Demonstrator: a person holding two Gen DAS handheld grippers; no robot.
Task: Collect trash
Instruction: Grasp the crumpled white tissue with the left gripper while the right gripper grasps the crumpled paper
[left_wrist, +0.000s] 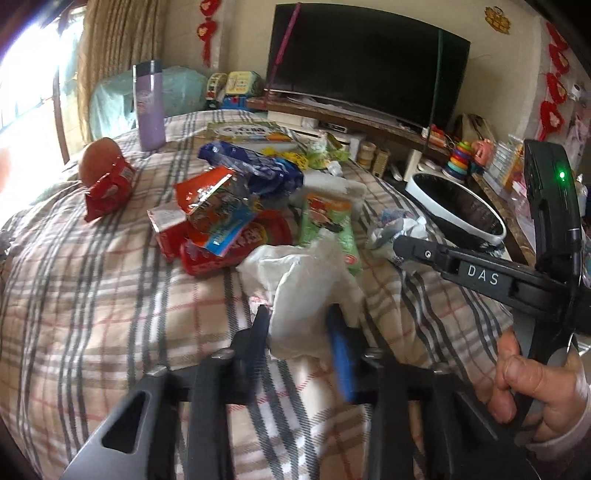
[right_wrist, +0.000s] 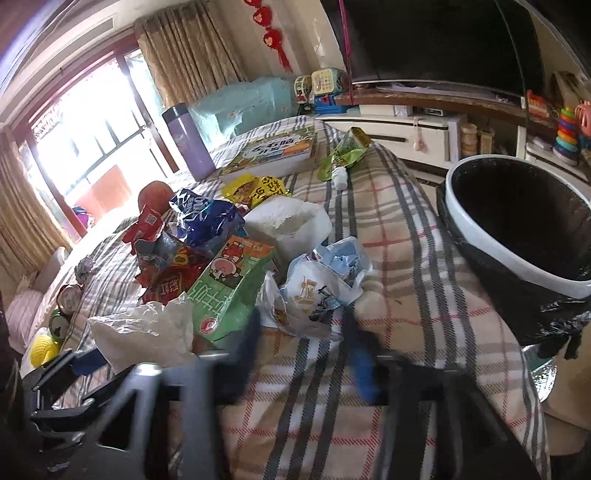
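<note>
We see a bed with a plaid quilt (left_wrist: 110, 280) strewn with trash. Our left gripper (left_wrist: 299, 332) points forward and down at the near edge of the heap, its jaws drawn narrow around a crumpled white plastic bag (left_wrist: 306, 288); both fingers press into the bag's sides, so it is gripped. In the right wrist view the same white bag (right_wrist: 147, 332) lies at the lower left, just beside a green milk carton (right_wrist: 229, 291).

Our right gripper (right_wrist: 301, 332) likewise tilts forward and down. Its fingers are blurred, standing narrow on either side of the lower edge of a crumpled white and blue wrapper (right_wrist: 317, 291); we cannot tell whether the pads actually press it. From the left wrist view this gripper's arm reaches in from the right, its tip at that wrapper (left_wrist: 395, 229), with the person's hand (left_wrist: 535, 384) wrapped around the handle.

Behind lie red snack wrappers (left_wrist: 229, 236), a blue foil bag (left_wrist: 251, 166), a white foam block (right_wrist: 288, 225) and a yellow packet (right_wrist: 255, 188). A purple flask (left_wrist: 149, 107) stands upright further back. A white bin with a black liner (right_wrist: 517, 236) stands just beside the bed on the right.
</note>
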